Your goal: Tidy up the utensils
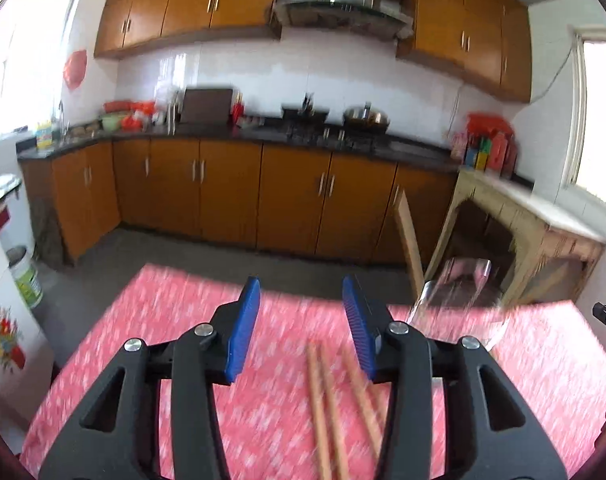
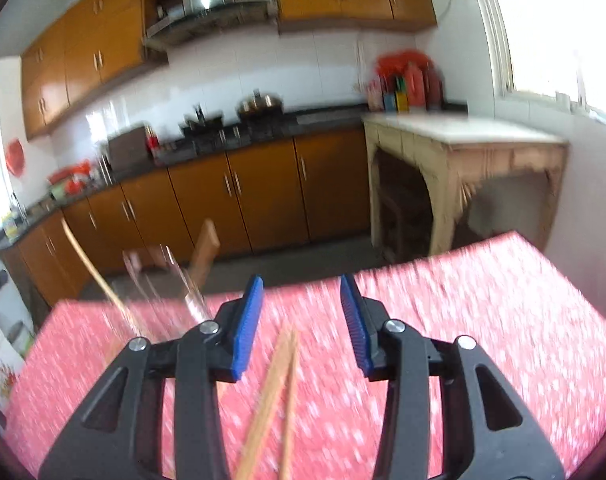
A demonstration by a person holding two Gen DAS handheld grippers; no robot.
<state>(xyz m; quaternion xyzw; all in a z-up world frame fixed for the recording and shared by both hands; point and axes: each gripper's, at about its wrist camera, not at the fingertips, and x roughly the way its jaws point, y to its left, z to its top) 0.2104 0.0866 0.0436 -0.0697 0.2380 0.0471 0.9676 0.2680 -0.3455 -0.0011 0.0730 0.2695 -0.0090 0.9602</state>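
over a red patterned tablecloth (image 1: 151,332), the left gripper (image 1: 301,328) hangs with jaws parted and empty; wooden chopsticks (image 1: 323,408) lie below it toward 5 o'clock, long axis running roughly 6 to 12, a clear glass (image 1: 459,300) at 2 o'clock. the right gripper (image 2: 301,326), likewise parted and empty, has chopsticks (image 2: 275,396) directly under its gap toward 6 o'clock, leaning to 1 o'clock, and looks better lined up; the glass (image 2: 163,292) stands at 10 o'clock with one chopstick (image 2: 91,264) inside
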